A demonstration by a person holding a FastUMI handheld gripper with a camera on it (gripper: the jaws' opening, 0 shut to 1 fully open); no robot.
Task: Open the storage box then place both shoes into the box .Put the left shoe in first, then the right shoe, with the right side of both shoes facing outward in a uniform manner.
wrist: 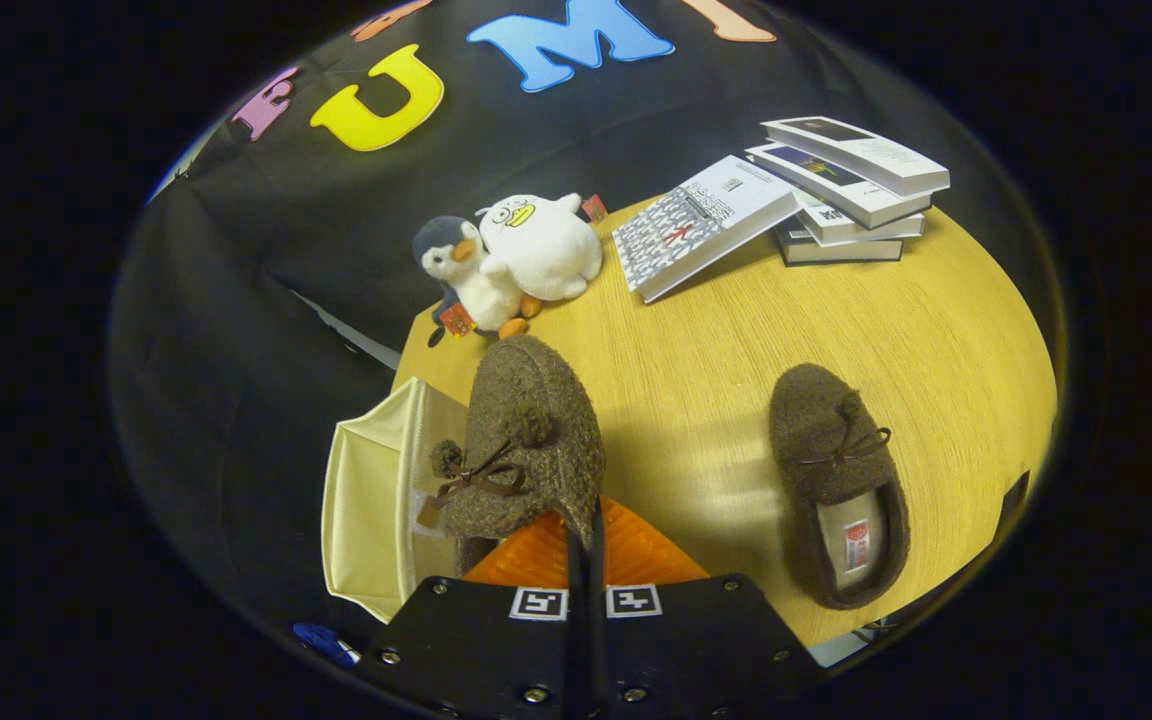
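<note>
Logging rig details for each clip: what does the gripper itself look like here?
The gripper has two flat black blocks side by side, studded with small silver screws. Each block carries a square black-and-white marker near its front edge, one either side of the narrow seam. Its ribbed fingers stand close together.

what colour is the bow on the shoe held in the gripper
Dark brown, on the fuzzy brown slipper pinched by the gripper, in the gripper view.

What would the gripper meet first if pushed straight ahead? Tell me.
Nothing new: the gripper is already shut on the brown slipper, which fills the line ahead. Beyond its toe, probably the two plush toys, though depth is unclear.
</note>
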